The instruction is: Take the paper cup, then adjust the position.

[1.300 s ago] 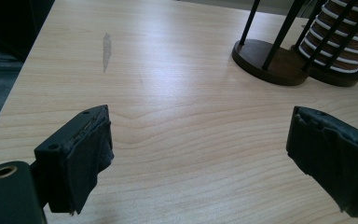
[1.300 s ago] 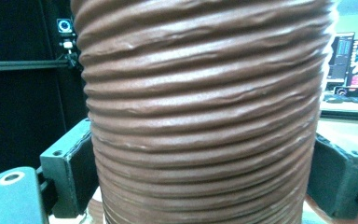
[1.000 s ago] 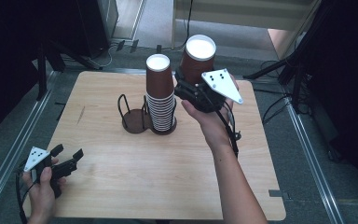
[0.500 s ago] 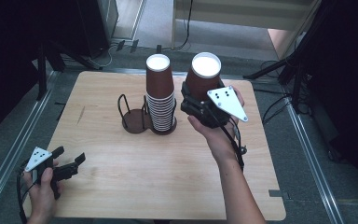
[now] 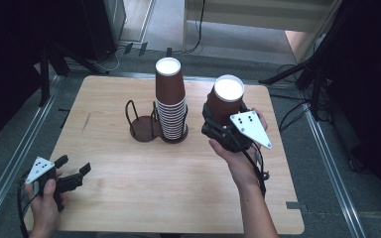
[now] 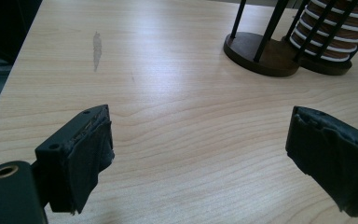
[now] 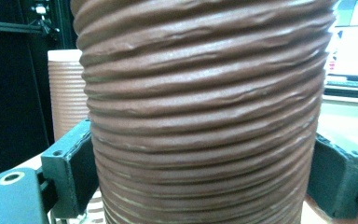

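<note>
A tall stack of upside-down brown ribbed paper cups stands in one ring of a black wire holder at the table's middle. Its other ring is empty. My right gripper is shut on a single upside-down brown cup, held in the air just right of the stack. In the right gripper view the cup sits between the pads, with the stack behind it. My left gripper rests at the front left corner. Its jaws have just been opening and have nothing between them.
The wooden table has bare surface in front of the holder and a grey smudge at its left. Metal rails run along both sides. Black stands and cables lie on the floor beyond.
My right gripper has carried the single cup down and toward the near right, away from the stack's top. The left gripper's jaws have spread wider while that hand stayed in place.
</note>
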